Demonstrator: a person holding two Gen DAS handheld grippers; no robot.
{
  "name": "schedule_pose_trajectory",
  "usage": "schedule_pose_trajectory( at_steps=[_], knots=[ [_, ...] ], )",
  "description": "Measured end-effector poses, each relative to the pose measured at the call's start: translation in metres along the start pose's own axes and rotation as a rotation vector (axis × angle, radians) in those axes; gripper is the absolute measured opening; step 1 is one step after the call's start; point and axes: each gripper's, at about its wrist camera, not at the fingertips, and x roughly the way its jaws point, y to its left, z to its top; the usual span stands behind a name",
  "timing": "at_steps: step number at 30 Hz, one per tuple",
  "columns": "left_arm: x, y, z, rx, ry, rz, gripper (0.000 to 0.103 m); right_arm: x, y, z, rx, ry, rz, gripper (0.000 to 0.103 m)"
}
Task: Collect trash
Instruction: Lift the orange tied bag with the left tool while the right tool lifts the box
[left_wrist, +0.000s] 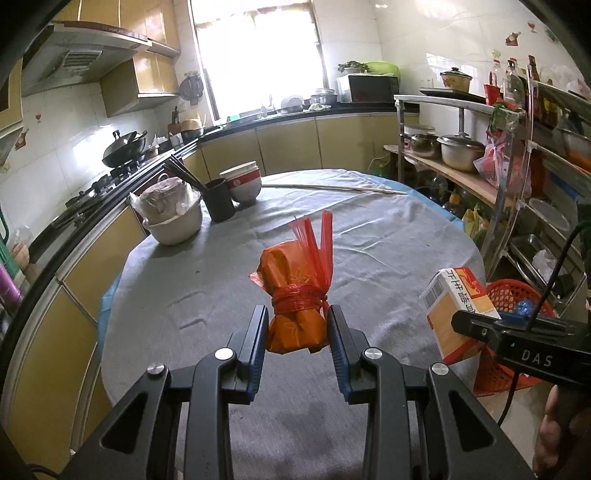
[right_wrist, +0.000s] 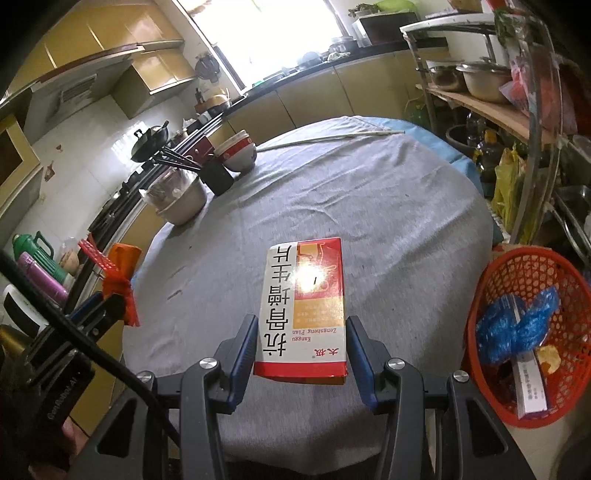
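Observation:
My left gripper (left_wrist: 297, 325) is shut on an orange packet tied with red plastic strips (left_wrist: 295, 295), held above the grey tablecloth (left_wrist: 207, 280). My right gripper (right_wrist: 301, 339) is shut on a red, white and orange medicine box (right_wrist: 304, 306), also lifted over the table. In the left wrist view the same box (left_wrist: 456, 314) shows at the right with the right gripper's body behind it. In the right wrist view the orange packet (right_wrist: 120, 266) and the left gripper appear at the left. A red mesh basket (right_wrist: 532, 332) beside the table holds a blue plastic bag, a small box and a peel.
At the table's far left stand a covered metal bowl (left_wrist: 173, 218), a black chopstick holder (left_wrist: 219, 199) and stacked bowls (left_wrist: 242, 182). A long pale stick (left_wrist: 332, 188) lies at the far edge. A stove counter runs along the left; a metal rack of pots (left_wrist: 461, 151) stands on the right.

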Motion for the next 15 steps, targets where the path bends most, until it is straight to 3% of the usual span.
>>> schedule_pose_trajectory(
  at_steps=[6, 15],
  knots=[
    [0.018, 0.008, -0.015, -0.049, 0.063, -0.035, 0.034, 0.020, -0.007, -0.011, 0.020, 0.046, -0.005, 0.050],
    [0.074, 0.027, -0.059, -0.146, 0.248, -0.029, 0.034, 0.059, 0.000, -0.032, -0.005, 0.141, -0.030, 0.050]
  ],
)
